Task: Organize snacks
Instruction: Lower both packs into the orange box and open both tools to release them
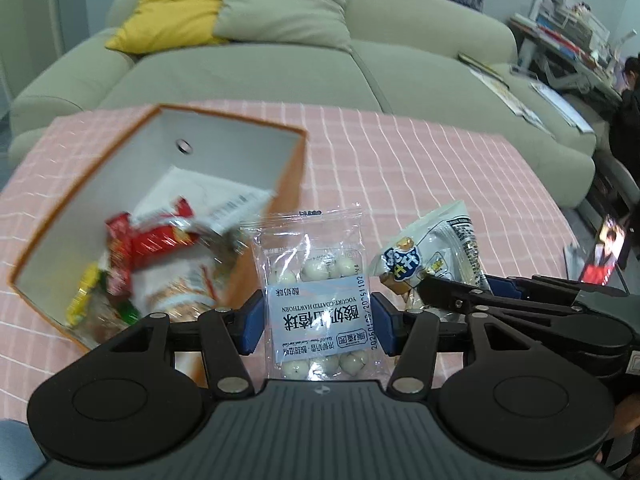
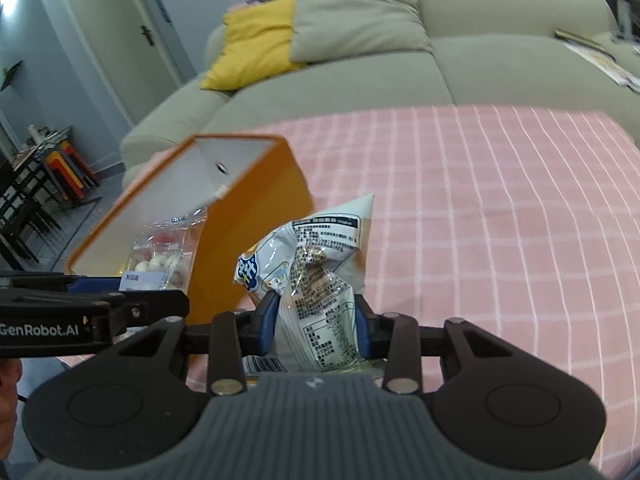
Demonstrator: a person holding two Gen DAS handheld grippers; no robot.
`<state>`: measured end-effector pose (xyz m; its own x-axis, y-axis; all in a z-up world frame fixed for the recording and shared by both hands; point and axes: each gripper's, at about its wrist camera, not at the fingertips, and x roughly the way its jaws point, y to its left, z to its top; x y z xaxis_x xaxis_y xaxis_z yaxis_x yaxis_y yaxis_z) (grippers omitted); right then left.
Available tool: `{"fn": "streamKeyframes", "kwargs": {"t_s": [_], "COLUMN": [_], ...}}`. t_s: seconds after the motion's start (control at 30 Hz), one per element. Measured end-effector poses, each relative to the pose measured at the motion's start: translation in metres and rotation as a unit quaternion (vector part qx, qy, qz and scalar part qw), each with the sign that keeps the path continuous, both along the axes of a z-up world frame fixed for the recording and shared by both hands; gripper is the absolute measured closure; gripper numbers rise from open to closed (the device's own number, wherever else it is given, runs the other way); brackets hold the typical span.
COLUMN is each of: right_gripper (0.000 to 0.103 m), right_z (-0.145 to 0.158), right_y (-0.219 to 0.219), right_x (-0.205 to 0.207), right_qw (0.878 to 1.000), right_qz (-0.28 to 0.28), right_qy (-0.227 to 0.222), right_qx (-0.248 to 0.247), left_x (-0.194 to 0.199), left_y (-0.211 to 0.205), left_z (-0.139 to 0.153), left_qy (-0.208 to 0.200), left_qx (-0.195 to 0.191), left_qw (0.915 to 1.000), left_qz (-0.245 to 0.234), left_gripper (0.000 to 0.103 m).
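**Inspector A:** Left wrist view first. The left gripper has its blue pads pressed on both sides of a clear plastic packet of white yogurt-coated hawthorn balls with a pale blue label. The packet stands upright in the centre of the frame, clamped and clear of the cloth.

**Inspector B:** And the container?

**Inspector A:** An open orange cardboard box with a white interior occupies the left of the frame. Inside it lie red-wrapped snacks, blurred, and a white packet. A small yellow and green wrapper sits in the lower corner of the box.

**Inspector B:** Right wrist view?

**Inspector A:** The right gripper is closed on a crumpled white and blue snack bag with black printed text, pinched at its lower part, centre frame. The box stands just left of the bag.

**Inspector B:** Surface?

**Inspector A:** A table under a pink cloth with a white grid. Behind it, a pale green sofa carrying a yellow cushion and a green cushion, upper frame.
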<state>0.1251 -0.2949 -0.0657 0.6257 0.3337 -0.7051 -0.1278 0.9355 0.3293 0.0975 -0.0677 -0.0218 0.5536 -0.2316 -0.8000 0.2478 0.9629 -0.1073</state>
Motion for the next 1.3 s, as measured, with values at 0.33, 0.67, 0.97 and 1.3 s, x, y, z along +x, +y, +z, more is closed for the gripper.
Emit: {"fn": "streamKeyframes", "kwargs": {"t_s": [0.33,0.67,0.97,1.3], "right_gripper": [0.067,0.068,0.068,0.067], "right_z": [0.048,0.055,0.016,-0.024], "right_y": [0.059,0.135,0.169,0.178], "right_x": [0.043,0.114,0.169,0.202], "right_qw": [0.996,0.986,0.976,0.965], "right_qz": [0.075,0.147,0.169,0.189], "right_qy": [-0.052,-0.058,-0.011,0.039], "right_qx": [0.011,-0.045,-0.134,-0.177], "left_x": [0.017,0.063,0.108,0.136], "left_y": [0.066,0.098,0.097,0.088], "left_z": [0.043,0.024,-0.012,-0.047], "left_qy": [-0.045,-0.013,0.032,0.076], "left_qx": [0.028,0.068,0.095,0.127], "left_qw": [0.9980,0.9967,0.9946,0.9889], "left_qz": [0.034,0.041,0.026,0.014], "left_gripper": [0.041,0.041,0.041,0.040]}}
